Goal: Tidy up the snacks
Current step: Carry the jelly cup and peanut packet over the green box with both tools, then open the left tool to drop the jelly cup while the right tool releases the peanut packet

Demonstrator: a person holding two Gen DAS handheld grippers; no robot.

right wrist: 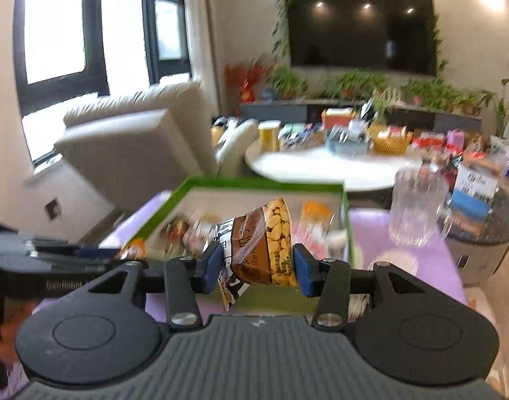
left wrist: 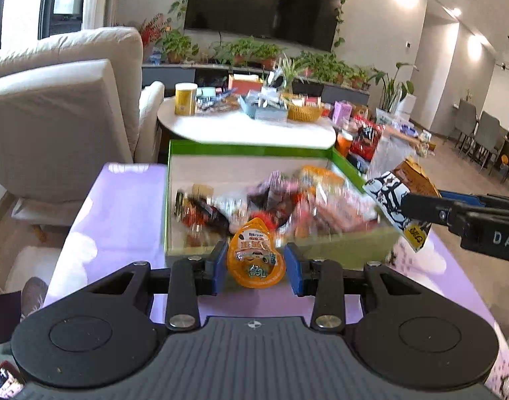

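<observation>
A green-rimmed box [left wrist: 248, 149] on the purple table holds several mixed snack packets [left wrist: 287, 200]; it also shows in the right wrist view [right wrist: 264, 183]. My left gripper [left wrist: 256, 265] is shut on an orange egg-shaped snack pack [left wrist: 256, 256], held at the box's near edge. My right gripper [right wrist: 256, 261] is shut on a brown and white nut packet [right wrist: 264, 243], held above the box's near side. In the left wrist view the right gripper [left wrist: 421, 211] comes in from the right with that packet [left wrist: 394, 196].
A purple cloth covers the table [left wrist: 114, 220]. A clear glass [right wrist: 417, 206] stands right of the box. A white round table [left wrist: 248, 126] with baskets and snacks is behind, a cream sofa [left wrist: 58, 106] to the left.
</observation>
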